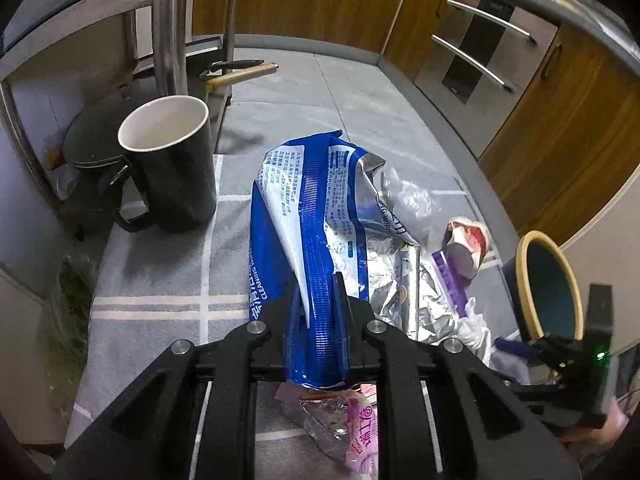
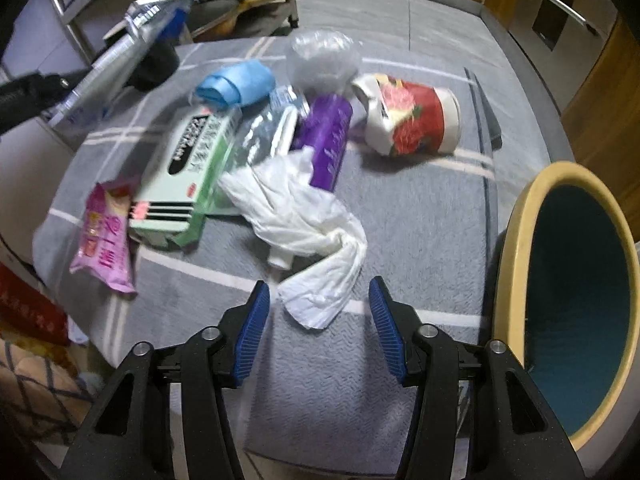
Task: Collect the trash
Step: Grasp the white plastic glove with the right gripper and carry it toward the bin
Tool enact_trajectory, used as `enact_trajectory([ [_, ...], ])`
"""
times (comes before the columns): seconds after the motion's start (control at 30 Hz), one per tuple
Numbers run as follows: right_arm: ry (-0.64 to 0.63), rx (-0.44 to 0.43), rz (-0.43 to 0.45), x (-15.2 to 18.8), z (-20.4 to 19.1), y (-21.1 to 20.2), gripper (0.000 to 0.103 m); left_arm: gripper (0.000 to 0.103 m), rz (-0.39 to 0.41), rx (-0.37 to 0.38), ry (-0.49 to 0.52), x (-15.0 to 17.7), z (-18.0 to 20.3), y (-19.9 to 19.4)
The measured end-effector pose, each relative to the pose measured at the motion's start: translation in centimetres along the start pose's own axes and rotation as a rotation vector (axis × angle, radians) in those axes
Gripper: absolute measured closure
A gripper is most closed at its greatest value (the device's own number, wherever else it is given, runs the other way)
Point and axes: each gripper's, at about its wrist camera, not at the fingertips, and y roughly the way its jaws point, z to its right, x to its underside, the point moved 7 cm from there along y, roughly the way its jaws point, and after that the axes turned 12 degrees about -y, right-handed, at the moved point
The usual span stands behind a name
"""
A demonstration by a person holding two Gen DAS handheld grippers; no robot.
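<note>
Left wrist view: my left gripper [image 1: 320,312] is clamped on the blue wipes pack [image 1: 316,216], lifted over the grey cloth [image 1: 160,280], black mug [image 1: 168,160] at 10 o'clock. My right gripper [image 2: 320,320] is spread, white tissue [image 2: 308,216] lying between its pads, bin [image 2: 512,248] at 3 o'clock.

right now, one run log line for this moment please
left gripper: shut on blue wipes packet | right gripper: open over white tissue | bin: at right
</note>
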Motion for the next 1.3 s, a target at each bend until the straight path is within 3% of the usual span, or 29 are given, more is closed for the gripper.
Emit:
enact_trajectory([
  [0.1,-0.006,0.002,0.006,0.2,0.2,-0.1,0.083,0.088,0.007,0.011,-0.003,-0.2,0.4,-0.5],
  [0.27,-0.023,0.01,0.052,-0.2,0.3,-1.5,0.092,0.088,0.017,0.031,0.007,-0.4,1.6,-1.0],
  [0.67,0.01,0.009,0.203,-1.1,2.3,-7.4,0.093,0.088,0.046,0.083,0.051,-0.6,5.5,-2.8],
  [1.3,0.153,0.092,0.31,1.7,8.6,-13.1,0.093,0.088,0.022,0.176,0.148,0.7,14.1,-2.1],
])
